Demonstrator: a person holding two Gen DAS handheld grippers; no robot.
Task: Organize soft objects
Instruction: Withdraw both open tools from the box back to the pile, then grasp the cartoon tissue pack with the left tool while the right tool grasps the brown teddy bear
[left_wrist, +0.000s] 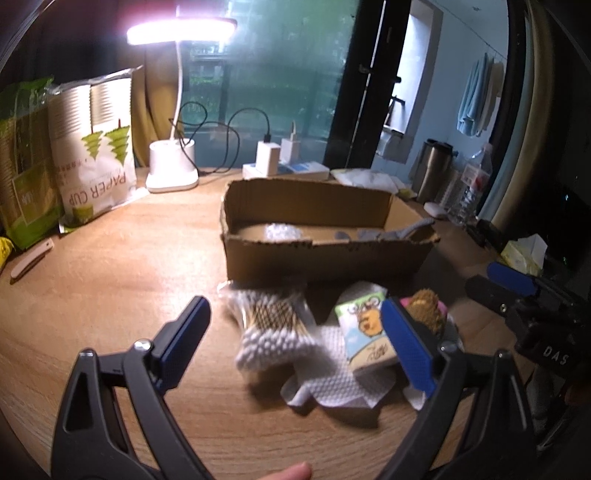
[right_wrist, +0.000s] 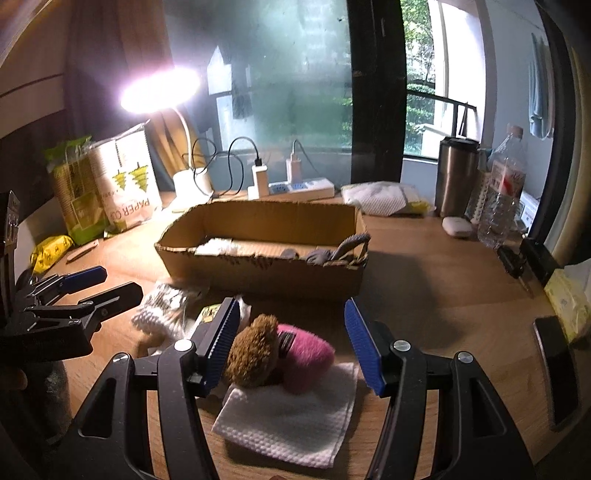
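1. The right tongs are standing spread wide, straddling a brown-and-pink plush toy that is lying on a white paper towel on the tabletop. The left blue pad looks to be touching or nearly touching the brown fuzzy end; the right pad is standing apart from the pink end. Nothing is being pinched yet.

2. The left tongs are also spread and holding nothing, hovering above a bag of cotton swabs, a crumpled white towel and a small cartoon-printed packet. The packet is lying partly on that towel, just beside the plush toy.

3. For the step in hand, which I judge to be picking up the plush, the right tongs should be centring so both pads are meeting the toy at its middle, where brown and pink join. They should be lowering only far enough to catch the toy and not the towel beneath, since a soft, rounded body may squirt sideways or drag the towel along.

4. Squeezing gently should be enough; plush compresses, so a deep bite is safer than a hard one.

5. Beyond the pile, the open cardboard box is sitting near, already holding a grey fabric item at its right end and something white at its left. The bare middle looks like the likely drop spot.

6. Farther back are a desk lamp, paper-cup packs and a power strip.
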